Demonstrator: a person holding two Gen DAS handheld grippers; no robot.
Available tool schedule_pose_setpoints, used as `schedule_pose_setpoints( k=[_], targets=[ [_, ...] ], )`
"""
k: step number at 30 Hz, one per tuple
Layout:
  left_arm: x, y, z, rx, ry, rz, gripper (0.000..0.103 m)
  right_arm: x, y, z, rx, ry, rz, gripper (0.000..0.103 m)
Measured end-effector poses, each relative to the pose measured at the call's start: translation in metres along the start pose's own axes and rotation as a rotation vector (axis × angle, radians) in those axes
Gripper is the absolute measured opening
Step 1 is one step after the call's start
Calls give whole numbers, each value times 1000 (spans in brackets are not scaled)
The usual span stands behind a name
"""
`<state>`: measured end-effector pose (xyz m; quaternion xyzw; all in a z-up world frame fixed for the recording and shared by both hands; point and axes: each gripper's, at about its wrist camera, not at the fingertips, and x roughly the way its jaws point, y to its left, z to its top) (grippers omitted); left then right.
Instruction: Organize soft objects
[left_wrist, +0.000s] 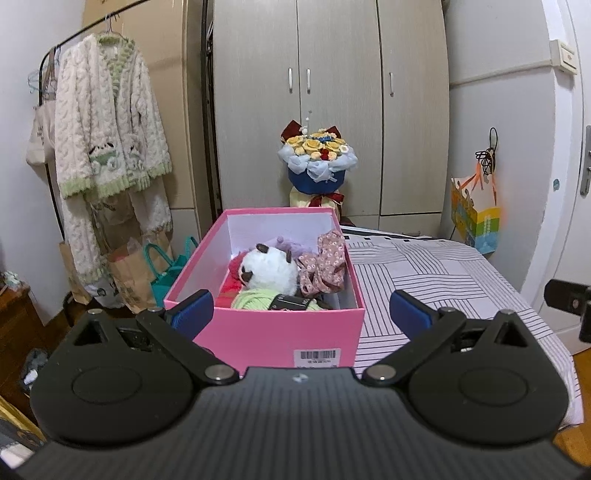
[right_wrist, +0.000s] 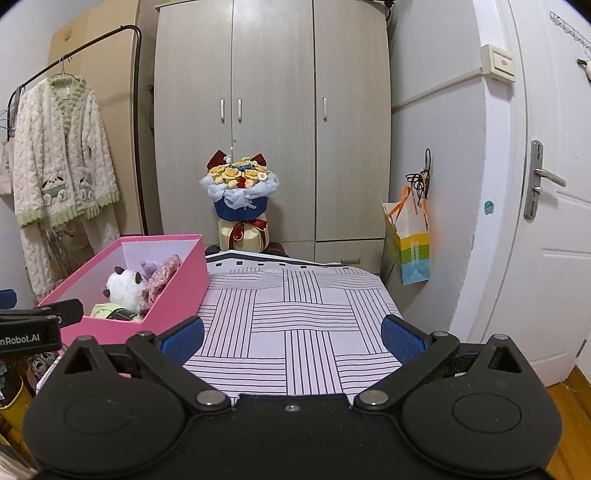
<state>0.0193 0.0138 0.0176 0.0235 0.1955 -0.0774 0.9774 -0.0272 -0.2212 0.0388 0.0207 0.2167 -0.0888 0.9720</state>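
A pink box (left_wrist: 280, 332) stands open on the striped bed (left_wrist: 436, 273). Inside lie a white plush panda (left_wrist: 269, 269), a floral pink scrunchie (left_wrist: 325, 262), a light green knit piece (left_wrist: 258, 301), something red and a purple plush. My left gripper (left_wrist: 301, 314) is open and empty, just in front of the box's near wall. In the right wrist view the box (right_wrist: 173, 291) sits at the left with the panda (right_wrist: 123, 286) inside. My right gripper (right_wrist: 291, 338) is open and empty over the bare striped bed (right_wrist: 295, 314).
A wardrobe (right_wrist: 273, 122) stands behind the bed, with a flower bouquet (right_wrist: 240, 195) in front of it. A fluffy cream cardigan (left_wrist: 110, 118) hangs on a rack at the left above paper bags (left_wrist: 125, 273). A gift bag (right_wrist: 410, 251) hangs near the white door (right_wrist: 546, 221).
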Motion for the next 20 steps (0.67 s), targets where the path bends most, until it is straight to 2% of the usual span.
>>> schedule_pose_setpoints(
  k=[20],
  targets=[
    [-1,1,-1,-4,12,1,103,5,-1,-1,8,3,13,103]
  ],
)
